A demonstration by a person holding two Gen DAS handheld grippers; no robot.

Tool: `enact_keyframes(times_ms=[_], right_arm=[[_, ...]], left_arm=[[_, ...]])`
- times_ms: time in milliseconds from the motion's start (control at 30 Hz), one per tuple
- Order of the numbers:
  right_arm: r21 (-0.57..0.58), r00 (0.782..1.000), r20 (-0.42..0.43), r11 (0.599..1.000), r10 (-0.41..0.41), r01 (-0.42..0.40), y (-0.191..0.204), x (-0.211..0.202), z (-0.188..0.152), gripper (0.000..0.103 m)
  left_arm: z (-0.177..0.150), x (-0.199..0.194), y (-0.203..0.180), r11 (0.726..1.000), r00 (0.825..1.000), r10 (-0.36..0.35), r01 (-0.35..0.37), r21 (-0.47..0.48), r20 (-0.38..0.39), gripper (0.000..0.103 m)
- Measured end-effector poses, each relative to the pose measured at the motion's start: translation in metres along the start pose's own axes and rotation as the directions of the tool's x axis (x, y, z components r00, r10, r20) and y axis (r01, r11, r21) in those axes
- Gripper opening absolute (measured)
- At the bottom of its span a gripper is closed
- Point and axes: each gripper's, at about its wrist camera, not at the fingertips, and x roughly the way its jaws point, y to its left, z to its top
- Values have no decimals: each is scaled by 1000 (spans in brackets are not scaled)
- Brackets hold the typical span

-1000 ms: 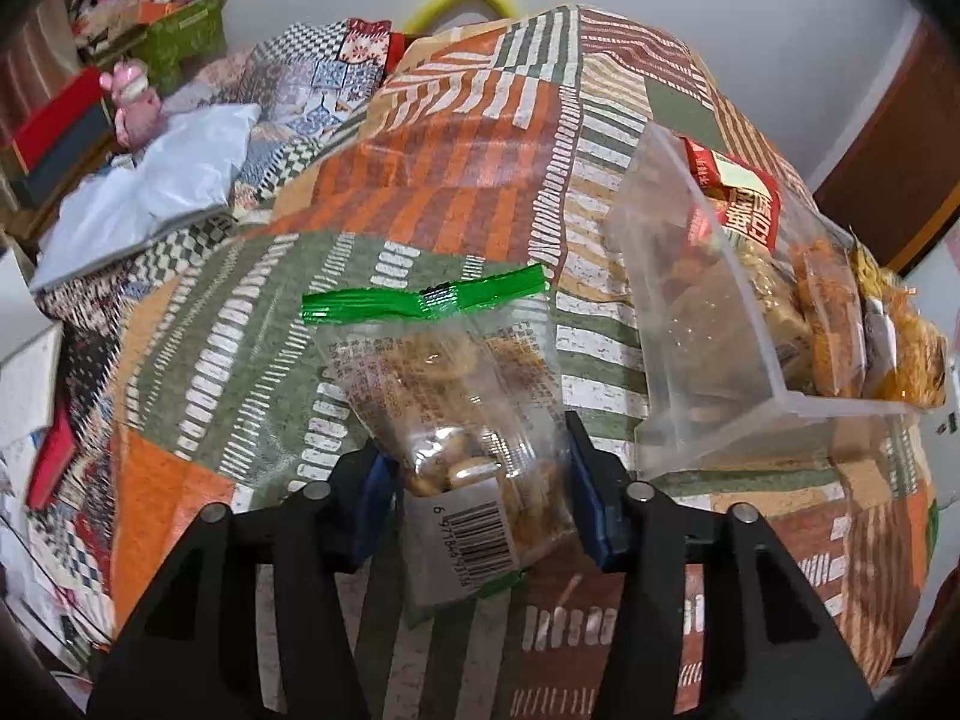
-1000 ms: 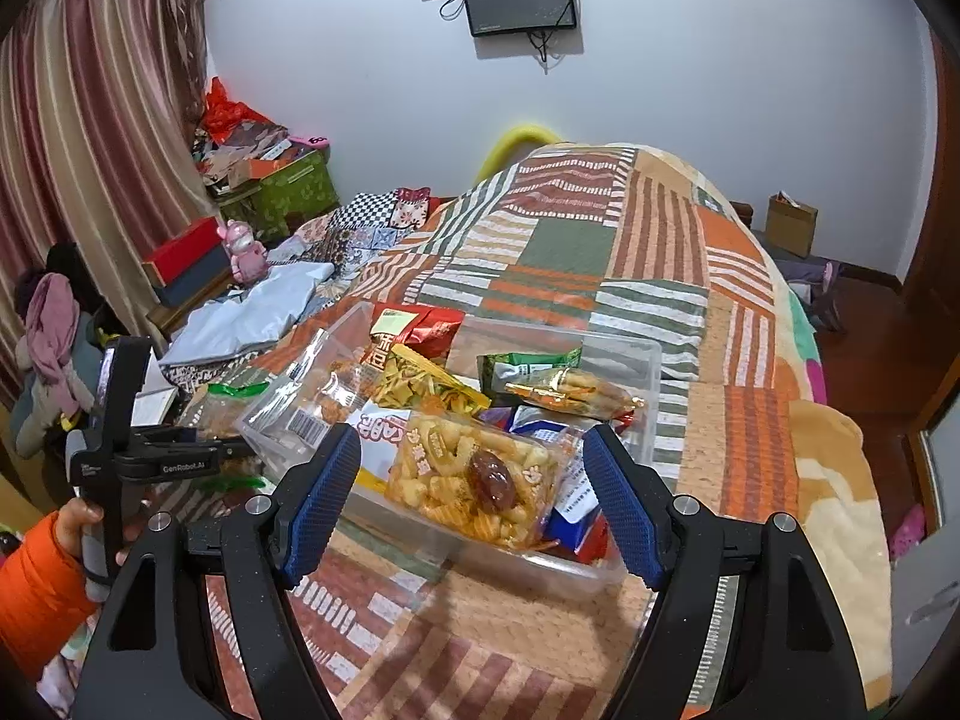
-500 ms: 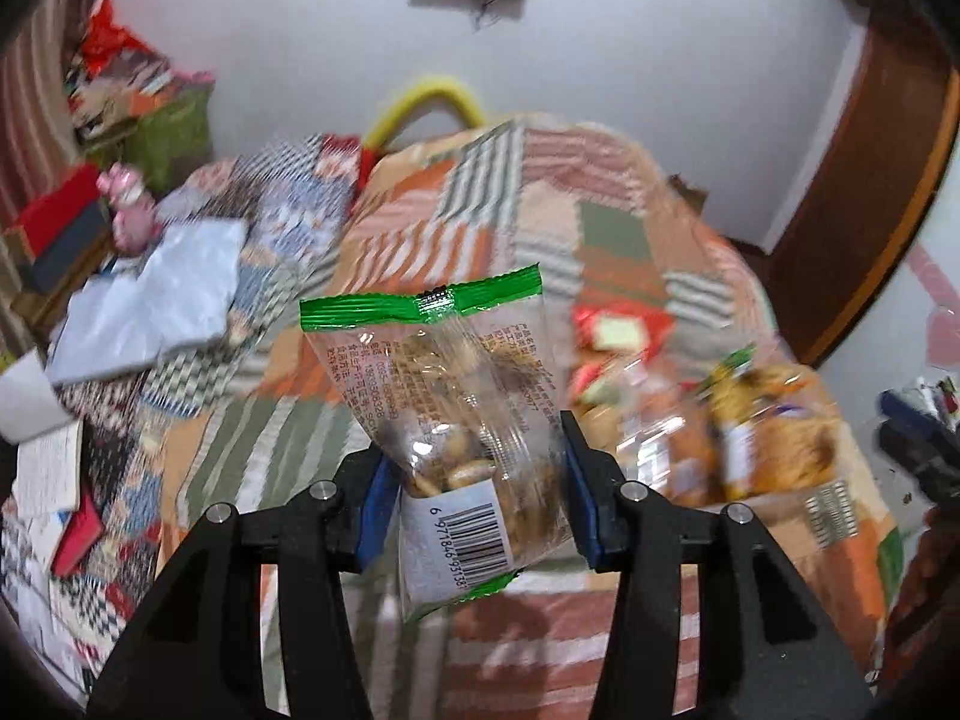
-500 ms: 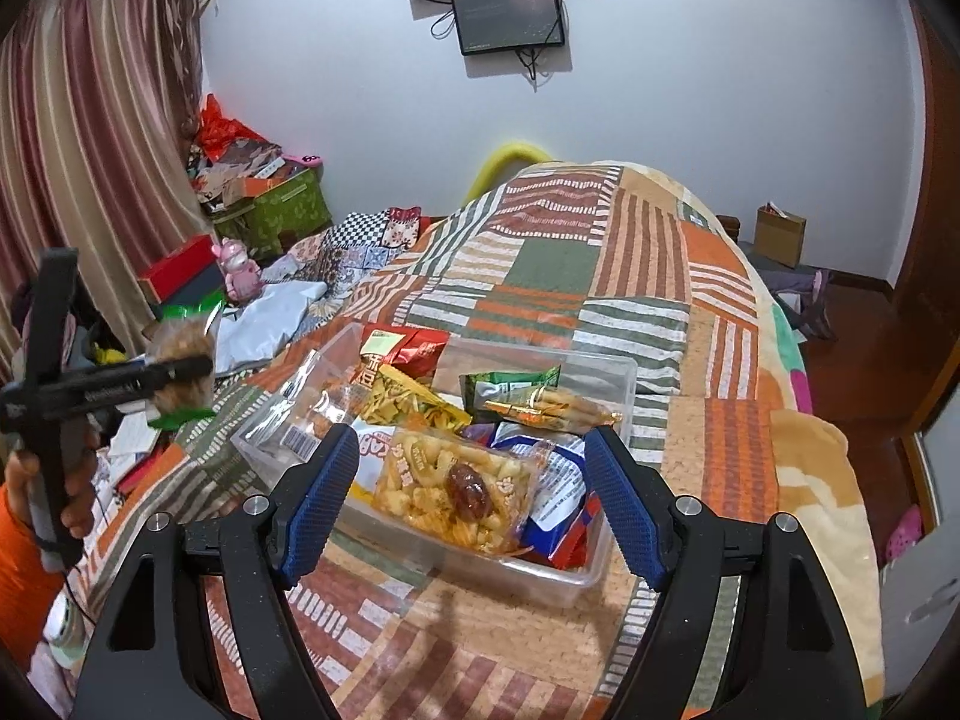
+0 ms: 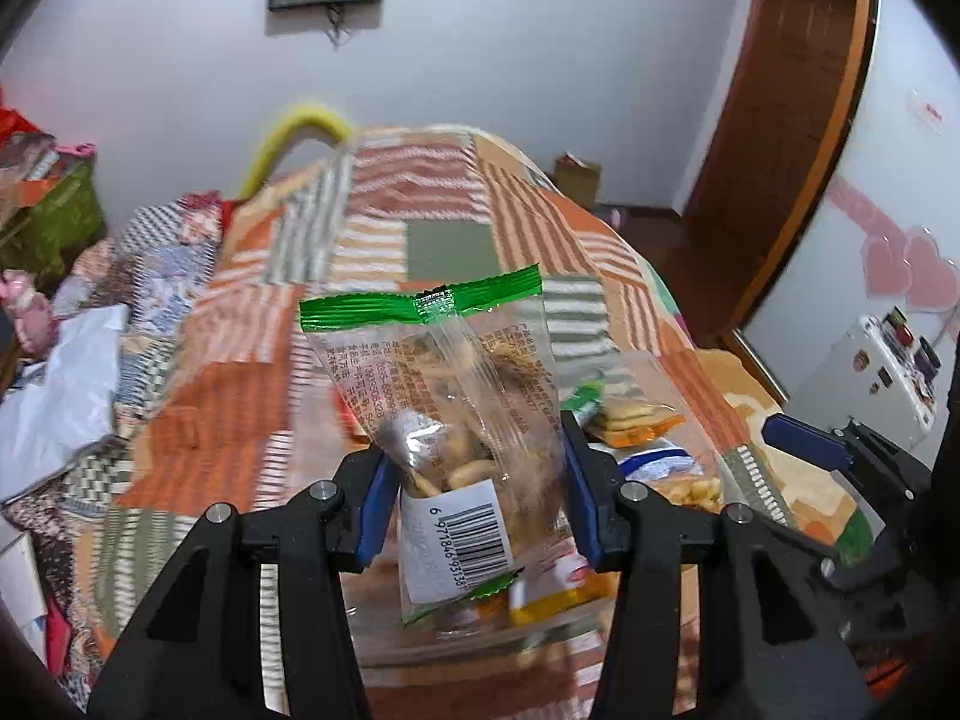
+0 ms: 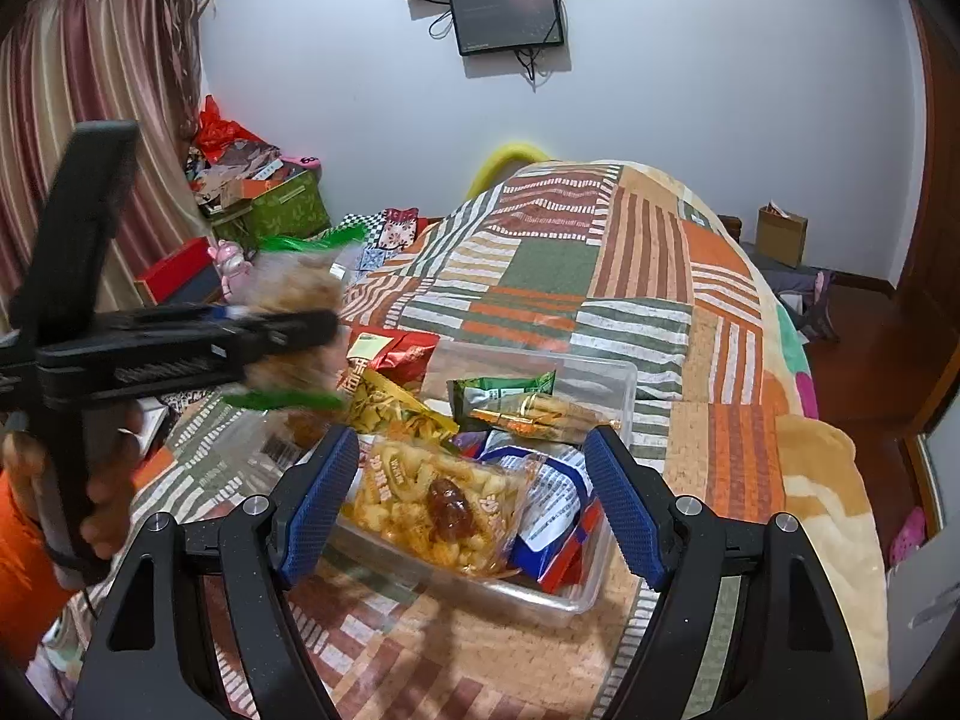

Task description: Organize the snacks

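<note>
Fingers of left gripper [image 5: 477, 504] pinch a clear green-sealed snack bag [image 5: 444, 396] above clear plastic bin [image 6: 600, 594] w/ snack packets on patchwork bed [image 6: 630, 276]. Right gripper [image 6: 474, 504] hangs near bin, fingers wide, holding nothing.

Counted in view: two grippers, left gripper [image 5: 477, 495] and right gripper [image 6: 471, 504]; one green-sealed snack bag [image 5: 447, 414] held aloft; one clear plastic bin [image 6: 606, 372]; at least six snack packets [image 6: 438, 501] inside it, exact total obscured; one patchwork quilt [image 6: 606, 276]; two wall screens [image 6: 507, 15].
</note>
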Motion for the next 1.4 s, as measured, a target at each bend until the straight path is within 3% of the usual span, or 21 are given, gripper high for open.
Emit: enact_keyframes(times_ms=[200,433,633,1067,1267,1400], right_arm=[[14,1000,-13,1000,-11,12,-9,8,-3,75],[35,999,-33,999,-9,10,-15,16,-5,75],[22,1000,-23,1000,-6,6,-8,14,-2,75],[-3,999,36,1000,-9,9,9,-21,6,75],[-12,995,95,1000,-8,10,20,-55,10,75],[-20,989,147,1000,-10,13,28,-82,12,76]], left_arm=[[-1,39,-7,998,993,-59,58,-21,-104,52],[-2,44,6,993,988,-89,79,-86,-126,70],[2,23,7,993,994,-88,83,-82,-66,79],[-10,-52,-4,1000,994,15,-16,7,107,79],[-23,-103,-14,997,972,61,-69,26,228,83],[-35,-137,-26,992,941,99,-119,41,324,91]])
